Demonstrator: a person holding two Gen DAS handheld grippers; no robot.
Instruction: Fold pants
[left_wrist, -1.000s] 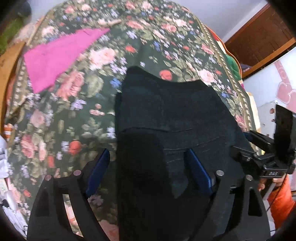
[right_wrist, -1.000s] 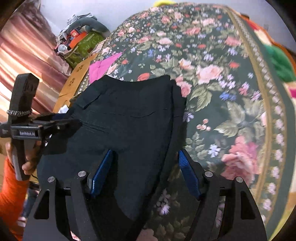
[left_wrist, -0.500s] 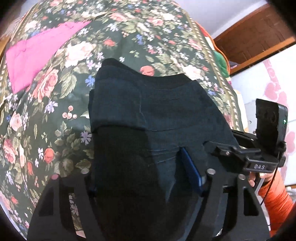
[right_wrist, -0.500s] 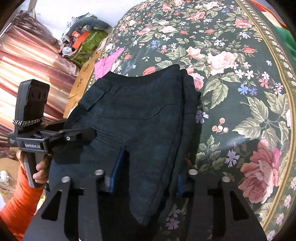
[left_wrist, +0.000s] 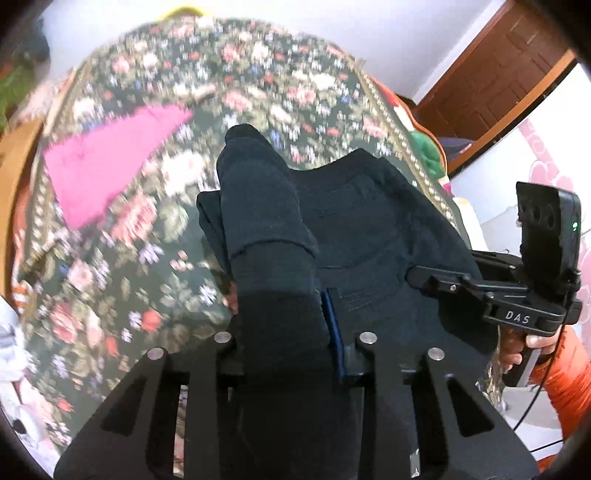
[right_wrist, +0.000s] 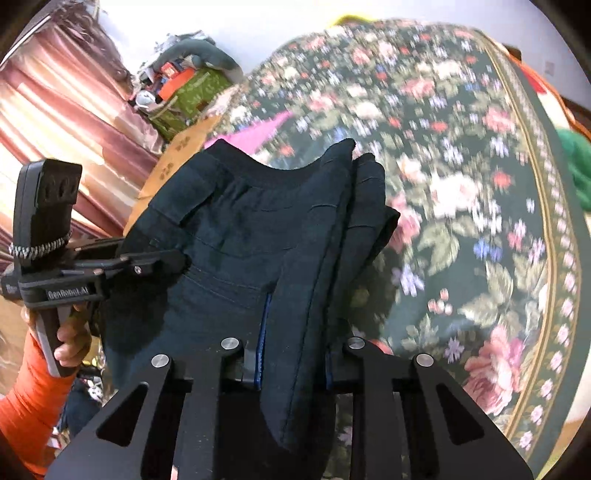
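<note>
Matte black two-finger left gripper (left_wrist: 288, 317) with blue pads and silver round screws, matching black right gripper (right_wrist: 295, 332) with blue pads, white "DAS" and "GenRobot.AI" lettering, small green light, thin black cable, bright orange sleeves (right_wrist: 26, 402)

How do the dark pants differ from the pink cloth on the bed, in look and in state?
The pants are very dark, almost black; the pink cloth is bright magenta. The pants are pinched by both the left gripper and the right gripper, with bunched folds raised; the pink cloth lies flat and untouched. The pants are near the grippers; the pink cloth lies beyond them. Both are on the floral bedspread.
</note>
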